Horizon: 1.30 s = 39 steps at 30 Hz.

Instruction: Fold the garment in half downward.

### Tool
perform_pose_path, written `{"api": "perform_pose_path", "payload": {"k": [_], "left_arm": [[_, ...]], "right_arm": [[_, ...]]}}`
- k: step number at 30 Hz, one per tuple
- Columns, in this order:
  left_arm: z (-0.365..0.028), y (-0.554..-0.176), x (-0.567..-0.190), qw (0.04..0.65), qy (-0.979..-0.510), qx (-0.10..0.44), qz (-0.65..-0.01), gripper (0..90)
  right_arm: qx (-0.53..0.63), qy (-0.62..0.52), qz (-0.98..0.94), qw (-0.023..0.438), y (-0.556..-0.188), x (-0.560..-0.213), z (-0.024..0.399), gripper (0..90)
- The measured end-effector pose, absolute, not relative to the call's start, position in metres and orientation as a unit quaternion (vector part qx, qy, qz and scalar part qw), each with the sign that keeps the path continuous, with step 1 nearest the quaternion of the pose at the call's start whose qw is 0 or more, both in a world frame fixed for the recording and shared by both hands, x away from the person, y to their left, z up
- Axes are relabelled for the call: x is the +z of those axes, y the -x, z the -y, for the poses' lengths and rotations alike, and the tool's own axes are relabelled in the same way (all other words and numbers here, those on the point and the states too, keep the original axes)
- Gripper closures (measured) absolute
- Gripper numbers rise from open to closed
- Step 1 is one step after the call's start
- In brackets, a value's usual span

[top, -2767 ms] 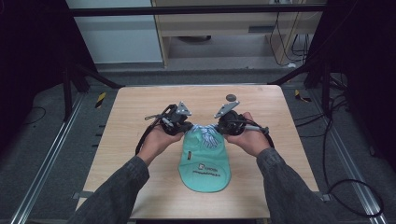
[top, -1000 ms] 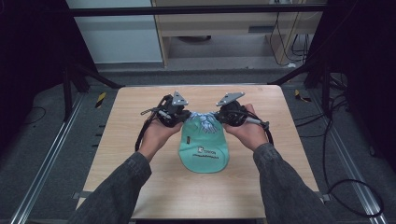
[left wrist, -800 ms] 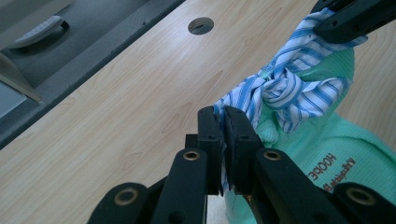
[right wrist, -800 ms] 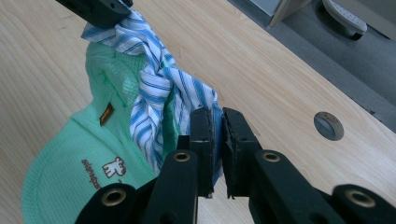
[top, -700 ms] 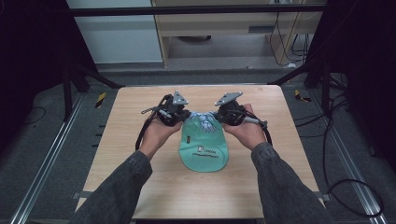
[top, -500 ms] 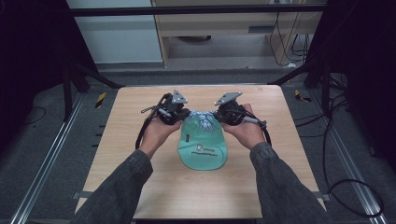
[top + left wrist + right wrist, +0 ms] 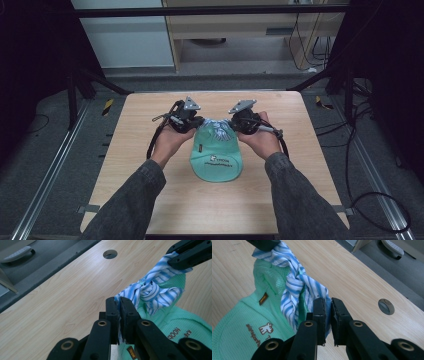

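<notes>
The left gripper (image 7: 119, 315) has its two black jaws pressed together on a fold of the blue-and-white striped cloth (image 7: 152, 290), which is thin, woven and crumpled into a twisted knot shape just beyond the jaw tips. The right gripper (image 7: 327, 315) is likewise clamped on the other end of that striped cloth (image 7: 297, 282), so the fabric stretches between the two tools. In the high view the left gripper (image 7: 192, 121) and right gripper (image 7: 235, 123) face each other across the back of a mint-green cap (image 7: 216, 157), whose fabric is a soft waffle-like knit with small brown printing and a little brown tag. The striped cloth (image 7: 215, 129) sits at the cap's rear edge, directly between the jaw tips, while the rounded cap body lies just nearer the person than both grippers.

Each hand wraps its gripper from the near side, forearms in dark grey sleeves (image 7: 130, 200) angling inward from the bottom edge. A grey three-cornered plate tops each tool and a black cable loops away from each.

Everything rests on a pale wood-grain table (image 7: 150, 110). A round hole (image 7: 110, 254) is cut in the tabletop beyond the left gripper, well clear of the cloth.
</notes>
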<state>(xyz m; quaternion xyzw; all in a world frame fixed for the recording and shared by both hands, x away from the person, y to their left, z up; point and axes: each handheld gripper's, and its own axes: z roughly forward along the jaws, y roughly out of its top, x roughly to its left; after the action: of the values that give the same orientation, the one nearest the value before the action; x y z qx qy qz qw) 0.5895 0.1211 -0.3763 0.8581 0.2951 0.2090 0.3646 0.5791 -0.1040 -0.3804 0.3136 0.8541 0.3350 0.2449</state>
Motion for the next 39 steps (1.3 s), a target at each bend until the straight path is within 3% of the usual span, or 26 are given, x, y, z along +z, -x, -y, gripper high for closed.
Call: {"api": "perform_pose_path", "payload": {"k": [21,39], "left_arm": [[-0.125,-0.531,-0.398,0.381,-0.859,0.210,-0.271,85.7],[-0.124,-0.502,-0.414,0.380,-0.867,0.197,-0.257,85.8]], "right_arm": [[0.356,-0.282,-0.860,0.232,-0.525,-0.399,0.114,84.2],[0.352,-0.262,-0.870,0.226,-0.496,-0.412,0.118,84.1]]}}
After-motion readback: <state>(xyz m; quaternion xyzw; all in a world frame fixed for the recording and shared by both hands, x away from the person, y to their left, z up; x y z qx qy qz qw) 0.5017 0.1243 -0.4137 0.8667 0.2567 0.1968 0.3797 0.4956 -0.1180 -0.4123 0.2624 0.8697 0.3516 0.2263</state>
